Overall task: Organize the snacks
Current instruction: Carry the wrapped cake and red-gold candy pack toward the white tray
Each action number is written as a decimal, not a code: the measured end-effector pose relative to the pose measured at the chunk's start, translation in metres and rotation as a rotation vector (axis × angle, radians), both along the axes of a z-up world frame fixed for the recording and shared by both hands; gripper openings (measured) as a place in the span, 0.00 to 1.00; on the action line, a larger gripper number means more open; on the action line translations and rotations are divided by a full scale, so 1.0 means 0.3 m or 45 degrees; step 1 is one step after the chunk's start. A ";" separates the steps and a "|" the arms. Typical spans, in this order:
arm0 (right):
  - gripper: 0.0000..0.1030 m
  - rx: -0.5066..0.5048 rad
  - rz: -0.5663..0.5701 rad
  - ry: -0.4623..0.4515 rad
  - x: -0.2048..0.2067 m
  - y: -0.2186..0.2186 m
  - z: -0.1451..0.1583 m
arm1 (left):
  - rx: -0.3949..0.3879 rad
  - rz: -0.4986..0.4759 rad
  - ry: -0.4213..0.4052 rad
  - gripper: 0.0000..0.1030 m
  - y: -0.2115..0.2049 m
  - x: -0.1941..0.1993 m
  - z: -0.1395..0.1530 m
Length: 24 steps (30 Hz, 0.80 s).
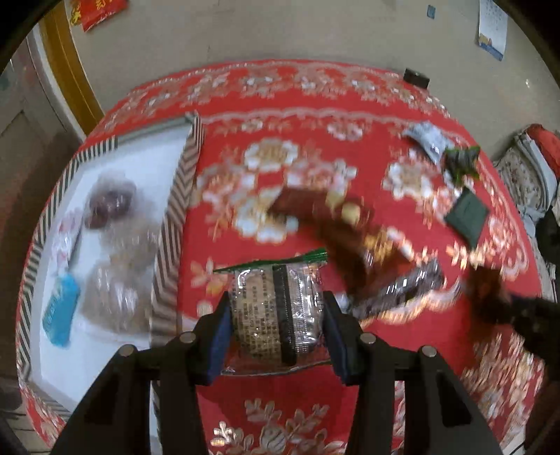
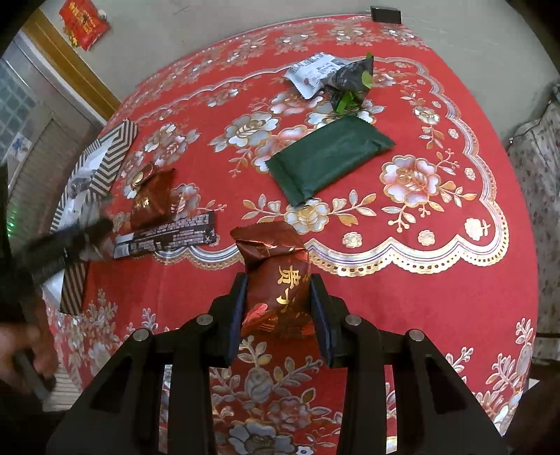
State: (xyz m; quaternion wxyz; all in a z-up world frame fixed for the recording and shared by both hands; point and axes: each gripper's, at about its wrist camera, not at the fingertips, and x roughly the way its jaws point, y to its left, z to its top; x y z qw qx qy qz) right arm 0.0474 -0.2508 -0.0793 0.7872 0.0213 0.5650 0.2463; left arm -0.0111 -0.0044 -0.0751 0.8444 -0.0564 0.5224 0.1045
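Observation:
My left gripper (image 1: 278,315) is shut on a silver snack packet with a green top edge (image 1: 276,308), held above the red tablecloth just right of the striped box (image 1: 175,217). The box holds several wrapped snacks (image 1: 112,245) and a blue packet (image 1: 61,313). My right gripper (image 2: 278,301) is shut on a dark red snack packet with gold characters (image 2: 276,280), held above the cloth. The left gripper also shows in the right wrist view (image 2: 80,241), blurred, near the box (image 2: 101,164).
On the round table with a red flowered cloth (image 2: 420,280) lie another dark red packet (image 2: 152,199), a black bar (image 2: 164,239), a dark green packet (image 2: 329,157), a black-green packet (image 2: 350,80) and a white packet (image 2: 308,73). A small black object (image 2: 385,14) sits at the far edge.

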 end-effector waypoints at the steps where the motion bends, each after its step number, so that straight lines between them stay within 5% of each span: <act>1: 0.33 -0.002 -0.003 -0.002 -0.002 0.003 0.002 | 0.002 -0.005 0.009 0.49 0.000 -0.009 -0.010; 24: 0.33 -0.086 -0.110 0.050 -0.060 0.093 0.006 | -0.099 -0.151 0.061 0.49 0.047 -0.027 -0.046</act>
